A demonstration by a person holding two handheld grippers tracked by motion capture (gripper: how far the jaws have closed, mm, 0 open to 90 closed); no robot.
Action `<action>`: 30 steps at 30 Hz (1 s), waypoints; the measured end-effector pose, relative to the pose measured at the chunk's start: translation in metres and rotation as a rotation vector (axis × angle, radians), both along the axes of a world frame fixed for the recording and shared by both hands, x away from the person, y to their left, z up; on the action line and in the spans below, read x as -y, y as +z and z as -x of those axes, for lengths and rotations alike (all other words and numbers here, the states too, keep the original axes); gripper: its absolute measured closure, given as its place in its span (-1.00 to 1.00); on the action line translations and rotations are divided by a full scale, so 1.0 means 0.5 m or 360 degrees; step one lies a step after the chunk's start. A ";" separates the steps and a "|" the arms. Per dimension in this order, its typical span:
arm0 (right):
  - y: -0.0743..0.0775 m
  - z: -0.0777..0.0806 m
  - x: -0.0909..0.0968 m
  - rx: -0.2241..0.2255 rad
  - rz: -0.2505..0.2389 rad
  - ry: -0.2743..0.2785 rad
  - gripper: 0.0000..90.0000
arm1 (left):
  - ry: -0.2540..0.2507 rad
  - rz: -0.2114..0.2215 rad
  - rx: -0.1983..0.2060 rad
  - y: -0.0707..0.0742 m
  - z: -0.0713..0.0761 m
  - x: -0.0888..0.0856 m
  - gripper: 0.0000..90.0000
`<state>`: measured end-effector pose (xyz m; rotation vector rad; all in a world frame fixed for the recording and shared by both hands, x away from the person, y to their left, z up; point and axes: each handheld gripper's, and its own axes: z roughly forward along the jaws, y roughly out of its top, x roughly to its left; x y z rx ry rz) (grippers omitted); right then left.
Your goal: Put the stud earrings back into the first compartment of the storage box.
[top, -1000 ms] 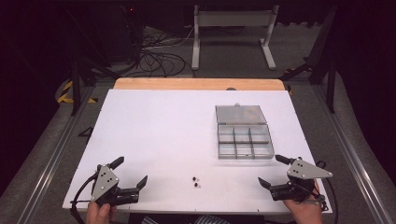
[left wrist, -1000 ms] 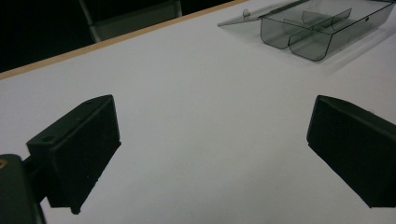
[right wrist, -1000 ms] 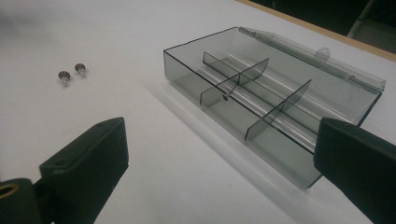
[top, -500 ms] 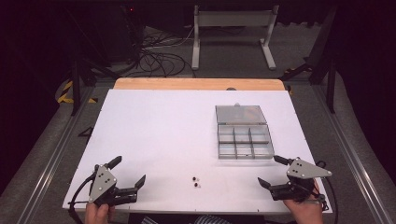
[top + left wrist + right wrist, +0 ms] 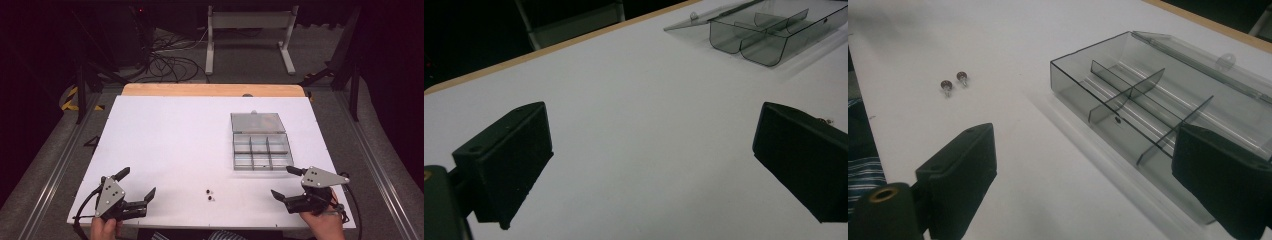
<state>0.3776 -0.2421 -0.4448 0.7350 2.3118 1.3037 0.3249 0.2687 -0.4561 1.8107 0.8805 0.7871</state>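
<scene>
Screws (image 5: 210, 194), 2 of them, lie between left gripper (image 5: 134, 185) and right gripper (image 5: 287, 181); both spread empty, right's jaws just narrowing, likely for a pickup into open organizer box (image 5: 260, 150).

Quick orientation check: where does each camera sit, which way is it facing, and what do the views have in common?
High view: above the person's table edge, looking forward and down; shows both hands, left gripper and right gripper.
Left gripper view: rides the left gripper, looking across the white table toward the compartment box; its black fingers stand apart.
Right gripper view: rides the right gripper, facing the box and two small screws; fingers apart, having just narrowed slightly.
Shared: all three show the box.
</scene>
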 end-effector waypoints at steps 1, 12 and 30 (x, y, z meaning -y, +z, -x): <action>0.003 -0.001 -0.005 -0.0001 -0.0001 0.0007 -0.74 | 0.0000 0.0000 0.0000 0.000 0.000 0.000 -0.93; 0.029 -0.015 -0.075 -0.0010 0.0027 0.0110 -0.71 | -0.0008 -0.0026 -0.0005 0.000 -0.001 0.000 -0.93; 0.040 -0.039 -0.185 -0.0023 0.0048 0.0288 -0.70 | -0.0009 -0.0025 -0.0016 -0.001 -0.001 0.001 -0.93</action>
